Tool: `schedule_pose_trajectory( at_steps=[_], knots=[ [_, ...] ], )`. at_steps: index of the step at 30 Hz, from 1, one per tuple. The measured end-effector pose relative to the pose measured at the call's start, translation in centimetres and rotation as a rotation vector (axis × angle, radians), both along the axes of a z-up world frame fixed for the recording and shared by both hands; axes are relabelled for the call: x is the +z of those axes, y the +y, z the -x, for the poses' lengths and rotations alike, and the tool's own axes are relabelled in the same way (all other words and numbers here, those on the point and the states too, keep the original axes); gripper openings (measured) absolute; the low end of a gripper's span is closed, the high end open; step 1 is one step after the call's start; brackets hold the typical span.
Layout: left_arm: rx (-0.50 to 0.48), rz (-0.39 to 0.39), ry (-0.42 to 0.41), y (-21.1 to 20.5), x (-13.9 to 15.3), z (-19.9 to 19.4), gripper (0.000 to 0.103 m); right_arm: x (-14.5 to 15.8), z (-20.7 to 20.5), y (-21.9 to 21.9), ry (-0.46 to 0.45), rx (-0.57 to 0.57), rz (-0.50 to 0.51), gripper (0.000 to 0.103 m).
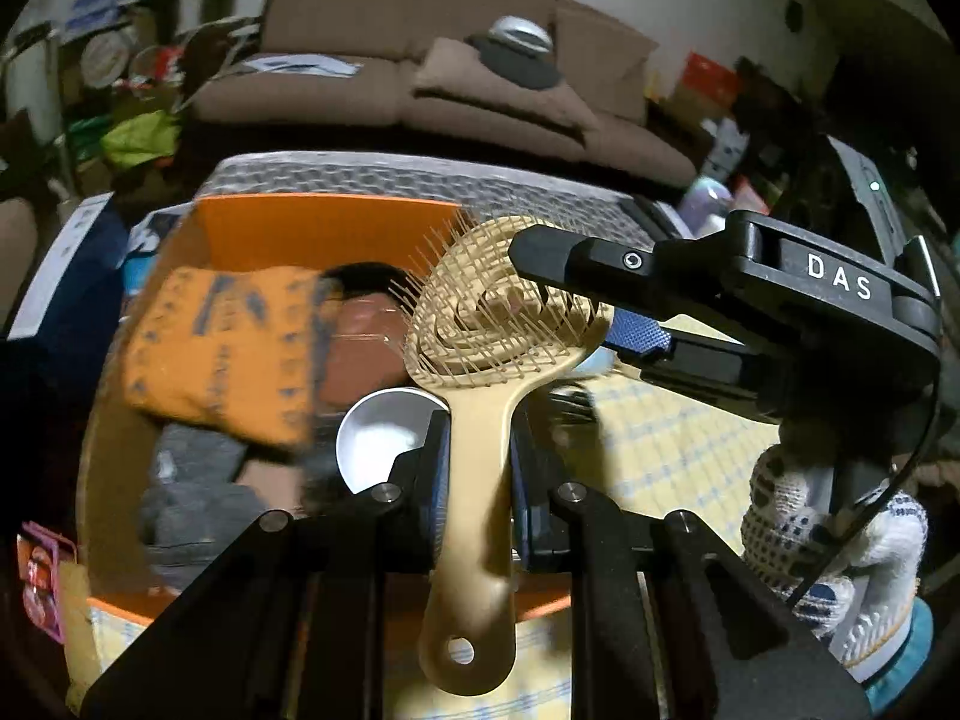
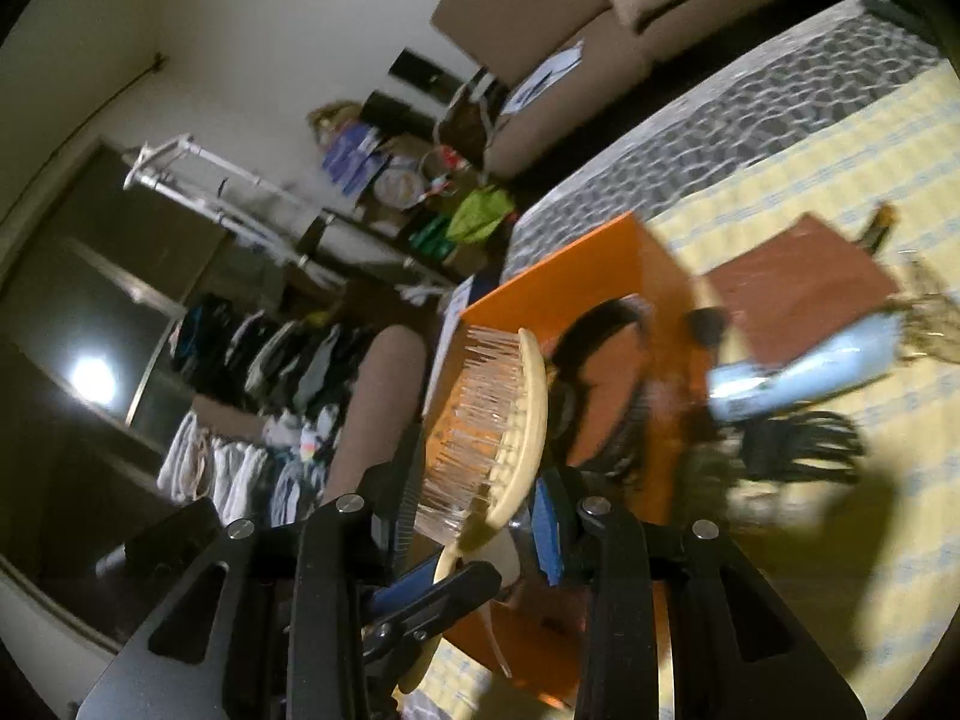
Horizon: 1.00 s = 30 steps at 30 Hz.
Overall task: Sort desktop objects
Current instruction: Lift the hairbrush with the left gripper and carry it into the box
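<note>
1. The only writing that reads clearly is "DAS", white letters on the black housing of the right gripper [image 1: 558,306]; the print on the orange packet [image 1: 222,354] is too blurred to make out.
2. The left gripper [image 1: 477,468] is clamped on the handle of the beige hairbrush [image 1: 480,420], a blue pad pressed to each side; the handle runs down between the fingers to a hanging hole at its end.
3. From the left wrist view, the right gripper comes in from the right and grasps the brush head, one black finger over the bristles, the blue-padded one under the back.
4. From the right wrist view, the brush head [image 2: 504,420] sits edge-on between those fingers, bristles fanning left, curved back right.
5. The brush hangs in the air over the orange box [image 1: 324,228], gripped at both ends.
6. The open orange cardboard box holds the orange packet, a white round cup [image 1: 384,438], grey cloth and a dark curved thing too blurred to name.
7. The brush is smooth plastic, with a vented oval head of looping ribs and thin pins.
8. Beside the box, on the yellow checked cloth [image 2: 840,540], lie a reddish-brown flat piece [image 2: 798,294], a pale blue bottle [image 2: 798,372] and a black comb-like object [image 2: 798,444].
9. A white knitted glove with dark dots [image 1: 804,540] covers the hand holding the right gripper.
</note>
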<state>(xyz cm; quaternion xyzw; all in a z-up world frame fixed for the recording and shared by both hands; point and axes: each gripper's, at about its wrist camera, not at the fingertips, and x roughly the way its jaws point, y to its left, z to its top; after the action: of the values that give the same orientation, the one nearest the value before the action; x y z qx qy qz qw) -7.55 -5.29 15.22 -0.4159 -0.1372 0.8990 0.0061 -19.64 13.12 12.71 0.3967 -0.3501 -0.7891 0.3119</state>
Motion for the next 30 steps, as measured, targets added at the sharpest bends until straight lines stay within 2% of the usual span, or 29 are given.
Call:
schedule_pose_trajectory(
  at_steps=[7, 11, 19, 23, 30],
  knots=[
    [0.095, -0.024, 0.003, -5.9, -0.6, -0.7, 0.017, -0.6, 2.3, -5.9, 0.019, 0.092, -0.032, 0.036],
    [0.130, -0.028, -0.018, -7.8, -1.4, -0.7, 0.017, -1.4, 3.2, -8.1, 0.011, 0.121, -0.053, 0.037],
    [0.216, 0.074, -0.074, -9.4, -3.2, -1.1, 0.015, -3.2, 3.8, -10.4, -0.024, 0.158, -0.101, 0.037],
    [0.259, 0.070, -0.094, -10.6, -3.9, -1.3, 0.013, -3.8, 3.4, -10.9, -0.039, 0.164, -0.150, 0.037],
    [0.280, 0.208, -0.192, -9.9, -6.3, -0.2, 0.009, -4.4, 3.2, -10.2, -0.069, 0.141, -0.198, 0.037]
  ],
)
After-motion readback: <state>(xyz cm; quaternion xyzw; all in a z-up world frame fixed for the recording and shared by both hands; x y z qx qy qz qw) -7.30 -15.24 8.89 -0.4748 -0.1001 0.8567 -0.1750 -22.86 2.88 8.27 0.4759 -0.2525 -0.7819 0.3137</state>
